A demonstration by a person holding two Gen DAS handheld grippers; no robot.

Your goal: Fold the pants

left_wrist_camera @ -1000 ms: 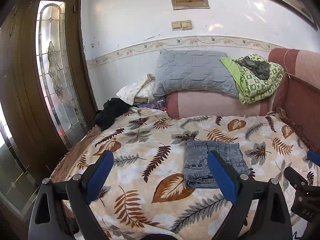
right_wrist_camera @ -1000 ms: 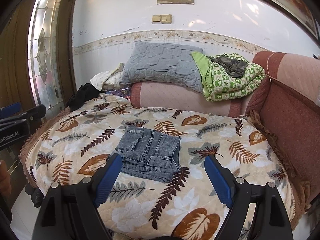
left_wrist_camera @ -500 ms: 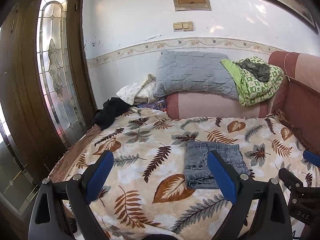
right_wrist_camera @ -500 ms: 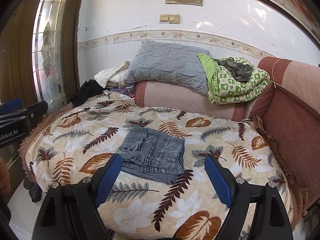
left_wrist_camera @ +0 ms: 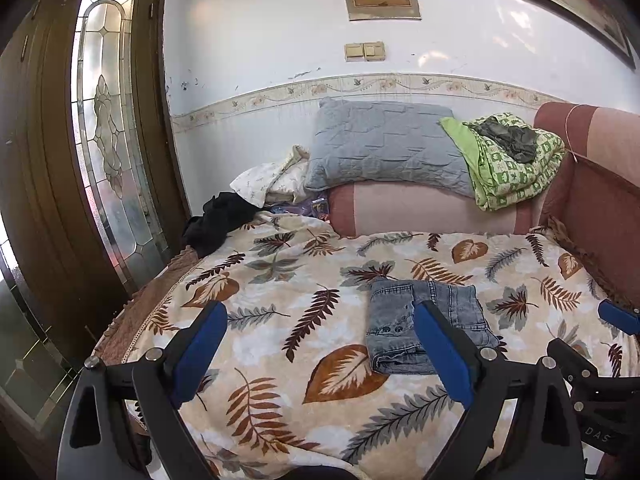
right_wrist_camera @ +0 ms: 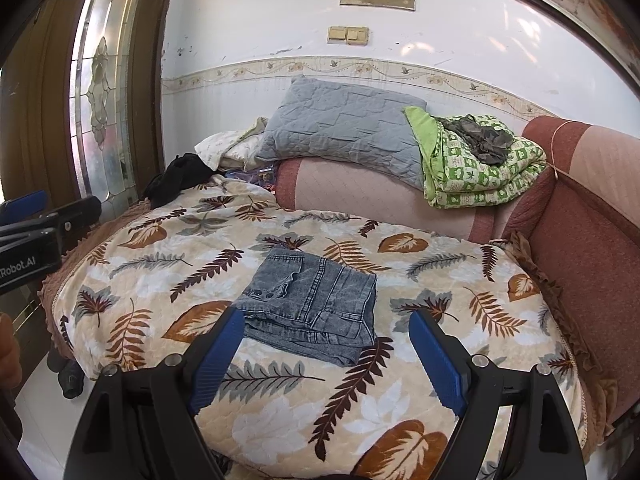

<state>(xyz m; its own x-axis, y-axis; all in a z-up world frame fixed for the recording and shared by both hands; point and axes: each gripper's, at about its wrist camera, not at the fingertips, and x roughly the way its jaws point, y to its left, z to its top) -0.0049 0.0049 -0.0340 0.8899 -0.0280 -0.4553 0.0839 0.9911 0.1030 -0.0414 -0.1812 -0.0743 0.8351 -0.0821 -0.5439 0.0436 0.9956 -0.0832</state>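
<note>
On the leaf-print blanket (right_wrist_camera: 280, 412) lie folded pants (right_wrist_camera: 312, 304).

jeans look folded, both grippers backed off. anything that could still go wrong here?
1. The folded jeans have loose, uneven layers at their near edge; on the soft leaf blanket they may spring open.
2. Left gripper and right gripper are open and empty, with one left finger overlapping the jeans in view; a careless sweep could snag them.

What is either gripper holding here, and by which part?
Nothing. The left gripper and right gripper are both open and empty; the folded jeans lie untouched on the blanket.
</note>
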